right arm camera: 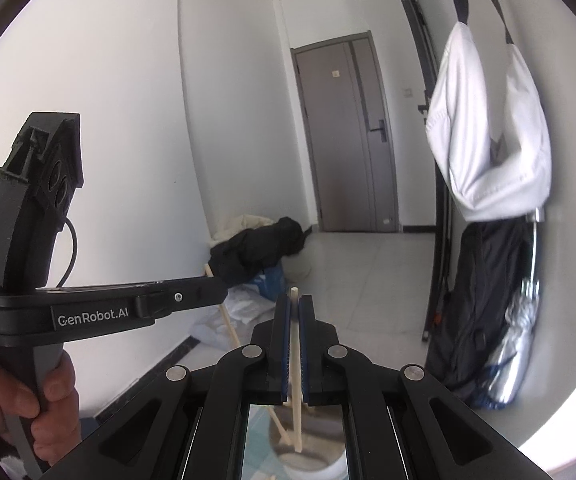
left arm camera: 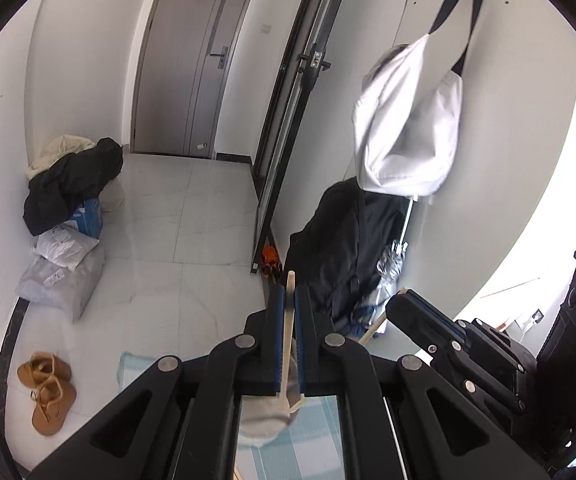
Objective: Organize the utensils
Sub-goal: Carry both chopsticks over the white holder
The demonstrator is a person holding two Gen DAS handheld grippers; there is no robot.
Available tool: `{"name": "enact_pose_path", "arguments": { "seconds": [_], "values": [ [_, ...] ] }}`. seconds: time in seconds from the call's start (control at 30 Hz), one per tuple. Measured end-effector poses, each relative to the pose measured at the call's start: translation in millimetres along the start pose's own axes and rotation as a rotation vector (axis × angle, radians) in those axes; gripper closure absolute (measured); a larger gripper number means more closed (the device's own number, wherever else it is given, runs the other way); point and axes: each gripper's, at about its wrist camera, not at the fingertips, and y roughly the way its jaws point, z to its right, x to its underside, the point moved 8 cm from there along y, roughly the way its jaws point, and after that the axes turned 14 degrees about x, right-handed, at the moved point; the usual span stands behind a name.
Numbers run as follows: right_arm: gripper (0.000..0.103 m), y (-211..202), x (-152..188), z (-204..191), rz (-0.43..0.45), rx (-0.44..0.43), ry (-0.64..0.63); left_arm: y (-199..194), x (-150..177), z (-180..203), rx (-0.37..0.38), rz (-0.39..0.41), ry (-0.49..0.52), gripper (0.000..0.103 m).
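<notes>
Your left claw (left arm camera: pixel 288 300) — clamped on a wooden chopstick (left arm camera: pixel 287 344) above the white cup (left arm camera: pixel 264 420) | your right claw (right arm camera: pixel 294 312) — clamped on another chopstick (right arm camera: pixel 297 380), its lower end in the cup (right arm camera: pixel 312 456)

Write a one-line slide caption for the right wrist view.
Right gripper clamps a wooden chopstick above a white cup; left gripper holds another.
</notes>
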Motion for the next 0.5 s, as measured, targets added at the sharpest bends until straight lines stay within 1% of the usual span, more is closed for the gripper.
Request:
{"name": "enact_pose_path", "arguments": {
  "seconds": [0.13, 0.27, 0.37, 0.4, 0.47, 0.5],
  "values": [
    [0.100, 30, -6, 4, -0.007, 0.010, -0.022, 22, -6, -19, -0.008, -0.004, -0.004, 0.102],
    [0.100, 62, -1, 7, -0.017, 0.001, -0.031, 40, -4, -37, 0.011, -0.014, -0.035, 0.102],
    [0.100, 87, 15, 9, -0.065, 0.010, -0.046, 57, 7, -49, 0.026, -0.062, -0.065, 0.102],
    [0.100, 93, 22, 10, -0.082, 0.011, -0.052, 63, 13, -54, 0.034, -0.091, -0.083, 0.102],
    [0.100, 102, 35, 12, -0.115, 0.011, -0.054, 71, 24, -62, 0.027, -0.135, -0.100, 0.096],
    [0.098, 106, 42, 13, -0.138, -0.004, -0.047, 73, 26, -64, 0.019, -0.147, -0.102, 0.080]
  ]
}}
